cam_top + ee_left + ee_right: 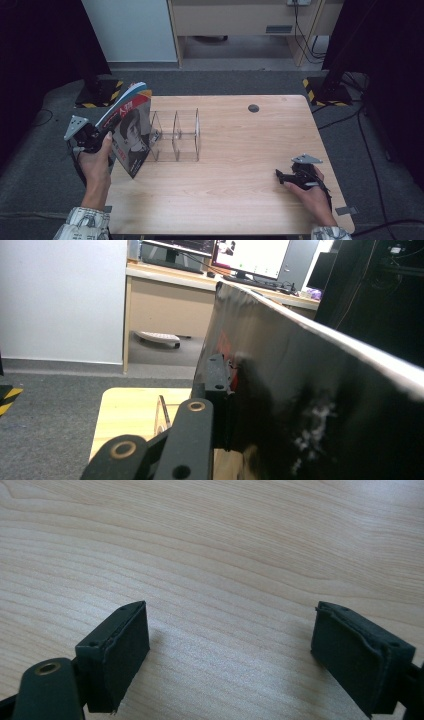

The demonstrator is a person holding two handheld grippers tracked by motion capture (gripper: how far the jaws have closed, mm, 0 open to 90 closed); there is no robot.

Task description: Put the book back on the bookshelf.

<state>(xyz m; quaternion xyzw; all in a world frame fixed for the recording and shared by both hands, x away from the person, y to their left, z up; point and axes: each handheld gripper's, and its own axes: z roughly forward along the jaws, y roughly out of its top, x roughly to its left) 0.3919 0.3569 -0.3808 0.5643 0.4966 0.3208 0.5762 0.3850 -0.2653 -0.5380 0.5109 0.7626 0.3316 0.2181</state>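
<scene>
So the left gripper (102, 136) is clamped on a magazine (131, 132), pinching its near edge and holding it upright and a bit tilted over the left end of the table (240, 185), right next to the clear acrylic divider rack (176, 136); I can't tell if the two touch. In the left gripper view the glossy dark cover (310, 400) sits right against the jaw. The right gripper (279, 175) just rests near the table's right front corner, jaws spread wide with nothing but bare wood between them.
</scene>
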